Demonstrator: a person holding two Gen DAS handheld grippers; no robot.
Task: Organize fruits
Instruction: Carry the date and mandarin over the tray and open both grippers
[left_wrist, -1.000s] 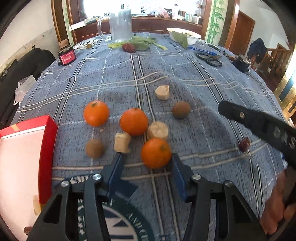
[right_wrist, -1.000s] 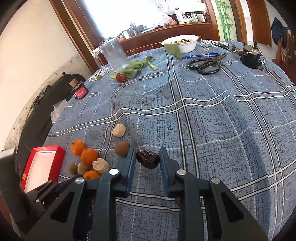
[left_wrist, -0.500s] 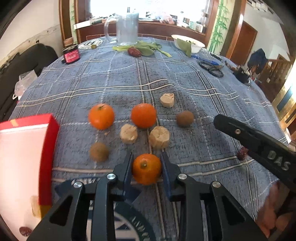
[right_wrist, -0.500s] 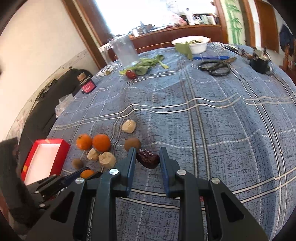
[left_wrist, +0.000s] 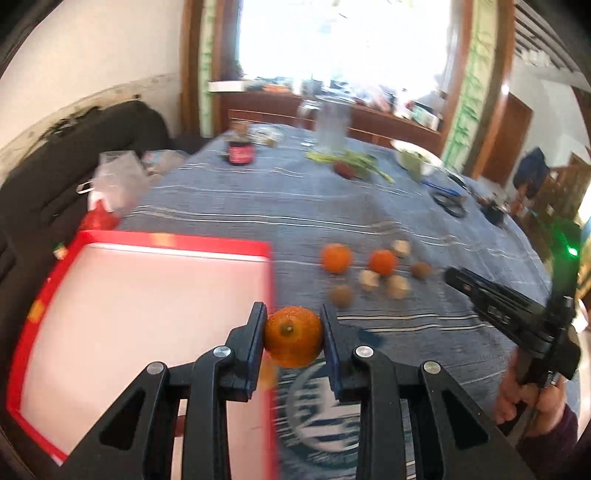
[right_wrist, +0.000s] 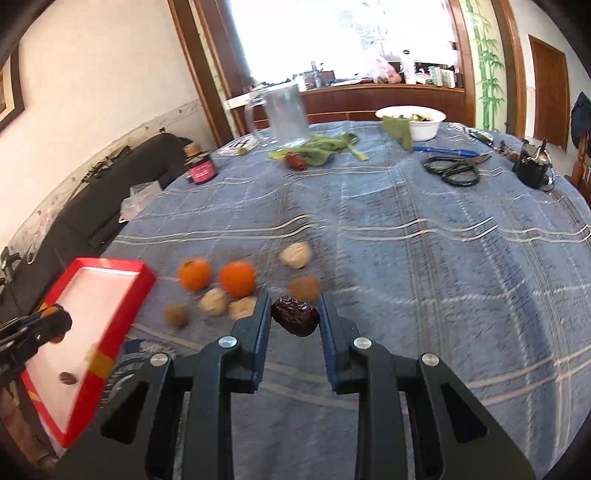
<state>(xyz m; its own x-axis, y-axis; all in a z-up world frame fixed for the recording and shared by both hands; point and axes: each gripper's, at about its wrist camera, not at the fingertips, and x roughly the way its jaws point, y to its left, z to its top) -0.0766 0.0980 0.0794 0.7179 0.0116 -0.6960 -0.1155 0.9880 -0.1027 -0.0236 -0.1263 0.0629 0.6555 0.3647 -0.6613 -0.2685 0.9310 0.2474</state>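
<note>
The left gripper (left_wrist: 293, 338) has its fingers (left_wrist: 257, 332) closed on an orange (left_wrist: 293, 336), lifted at the edge of the red box (left_wrist: 173, 240); the right gripper (right_wrist: 294, 320) pinches a dark date (right_wrist: 295, 320) above the blue tabletop (right_wrist: 424, 266); beyond lie two more oranges (right_wrist: 194, 273), pale chunks (right_wrist: 295, 254) and small brown fruits (right_wrist: 304, 288); farther off, scissors (right_wrist: 456, 170) and a white bowl (right_wrist: 424, 120).

A tangerine (left_wrist: 293, 337) sits between the left gripper (left_wrist: 293, 338) fingers, level with the box (left_wrist: 177, 242) wall's near-right edge; the box spreads left of it; loose fruits (left_wrist: 369, 271) lie ahead-right on the tablecloth (left_wrist: 295, 206); the right gripper (right_wrist: 294, 319) grips a date (right_wrist: 295, 315), fruits ahead-left, scissors (right_wrist: 456, 168) far ahead-right.
</note>
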